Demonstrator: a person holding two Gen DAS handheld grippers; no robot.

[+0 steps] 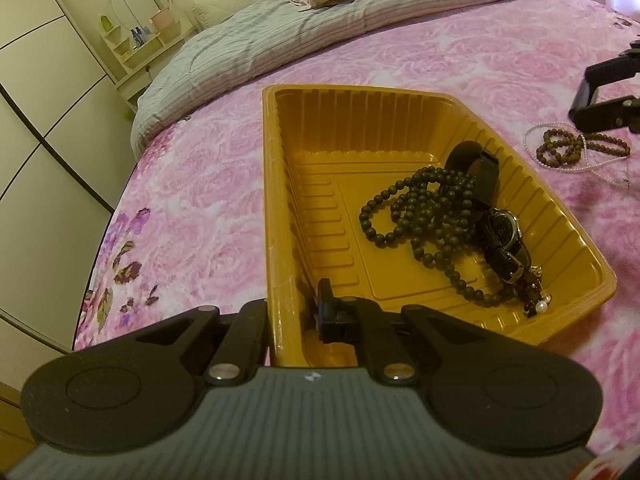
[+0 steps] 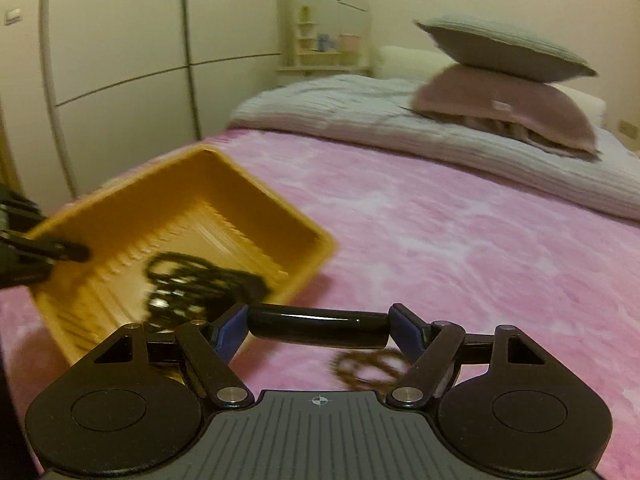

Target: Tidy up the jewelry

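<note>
The left tongs (image 1: 304, 312) are pressed together on the near-left rim of the ribbed yellow plastic tray (image 1: 276, 200), which lies on the pink rose-patterned bed cover (image 1: 200, 200) near the bed's left edge. The right tongs (image 2: 318, 326) stand wide, pinching a glossy black rounded bar-shaped piece (image 2: 316, 326), perhaps a bangle, end to end between the blue pads (image 2: 232, 330).

To do this step well, I judge the right tongs should carry the piece over the tray's open left half, lower it close to the floor of the tray, and only then spread, so it does not bounce out or tangle the strands. The left tongs should keep the tray steady.

Count: one tray. Inside it, toward its right wall, one long strand of dark round beads (image 1: 416, 216) and two black-strapped wristwatches (image 1: 500, 236), with a small pearl charm at the near corner. On the cover beyond the tray's right edge lie one coil of brown wooden beads (image 1: 560, 150) and one white pearl strand (image 1: 532, 136).
</note>
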